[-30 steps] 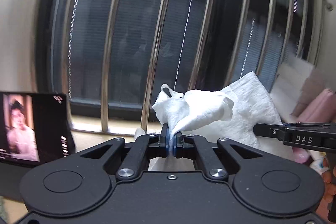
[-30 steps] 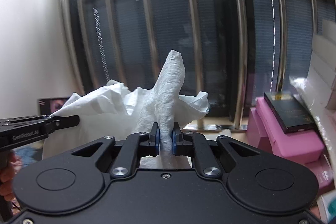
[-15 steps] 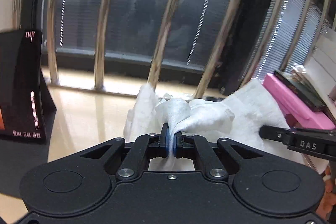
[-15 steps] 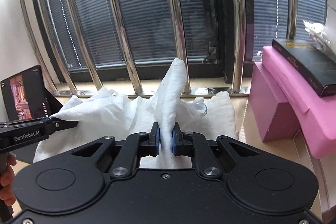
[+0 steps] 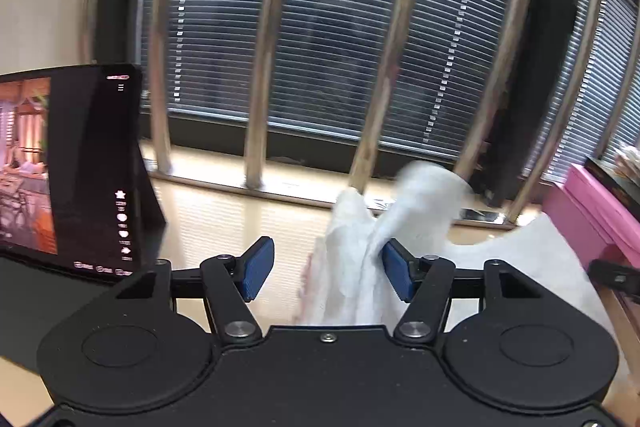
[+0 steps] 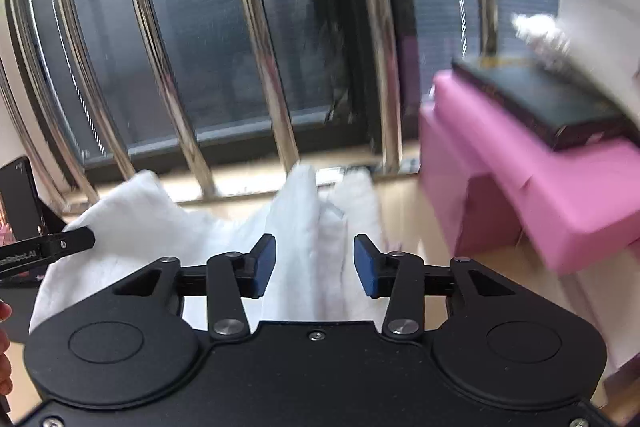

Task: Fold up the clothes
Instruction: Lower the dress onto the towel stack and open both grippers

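Observation:
A white crinkled garment point(image 5: 360, 259) lies bunched on the light wooden table point(image 5: 224, 227) below the window bars. My left gripper point(image 5: 326, 273) has its jaws opening; a fold of the cloth stands loose between the blue pads point(image 5: 256, 271), leaning on the right one. In the right wrist view the same garment point(image 6: 312, 227) spreads leftward, and my right gripper point(image 6: 315, 265) is opening too, with a ridge of cloth between its parted pads point(image 6: 366, 267). The left gripper's finger point(image 6: 60, 247) shows at the left edge over the cloth.
A dark tablet point(image 5: 68, 167) playing video stands at the left on the table. A pink box point(image 6: 540, 179) with a black book point(image 6: 540, 103) on top sits at the right. Steel window bars point(image 5: 264, 47) and blinds close the far side.
Both grippers came down to the table with the garment and went from shut on the cloth to jaws apart; the cloth now sags loose between the pads.

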